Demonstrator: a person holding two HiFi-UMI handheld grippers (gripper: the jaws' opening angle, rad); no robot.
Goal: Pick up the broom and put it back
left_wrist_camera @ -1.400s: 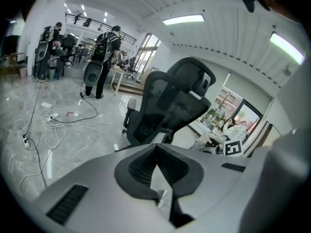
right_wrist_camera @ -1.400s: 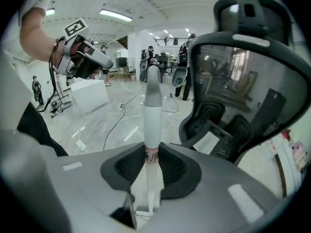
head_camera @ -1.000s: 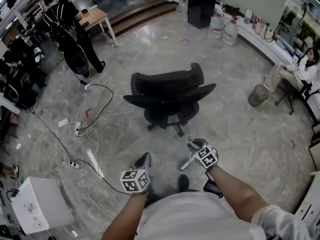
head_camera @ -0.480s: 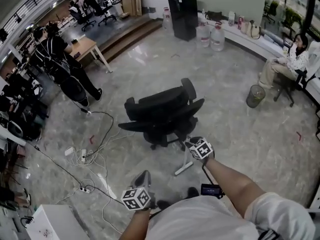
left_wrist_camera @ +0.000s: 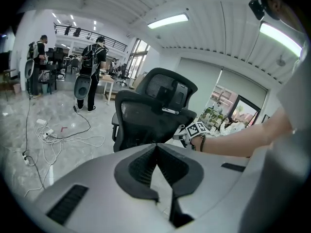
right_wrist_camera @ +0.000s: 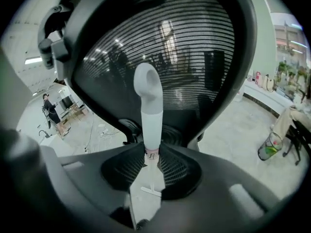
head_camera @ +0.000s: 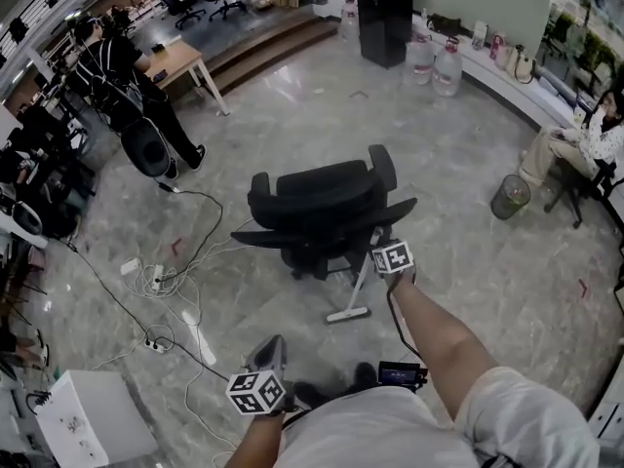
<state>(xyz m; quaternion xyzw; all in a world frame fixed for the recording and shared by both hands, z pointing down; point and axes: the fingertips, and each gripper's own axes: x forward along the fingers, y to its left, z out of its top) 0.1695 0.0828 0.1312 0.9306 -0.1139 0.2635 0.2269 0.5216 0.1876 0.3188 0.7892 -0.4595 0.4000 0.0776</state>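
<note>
White broom [right_wrist_camera: 150, 115] — black mesh chair [head_camera: 327, 208] — grey marbled floor [head_camera: 458, 164].

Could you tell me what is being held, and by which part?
The right tongs grip the broom near its handle's top end; the left tongs hold nothing.

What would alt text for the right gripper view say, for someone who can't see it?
A white broom handle stands clamped in the right gripper. Close behind it, the mesh back of a black chair fills most of the view.
</note>
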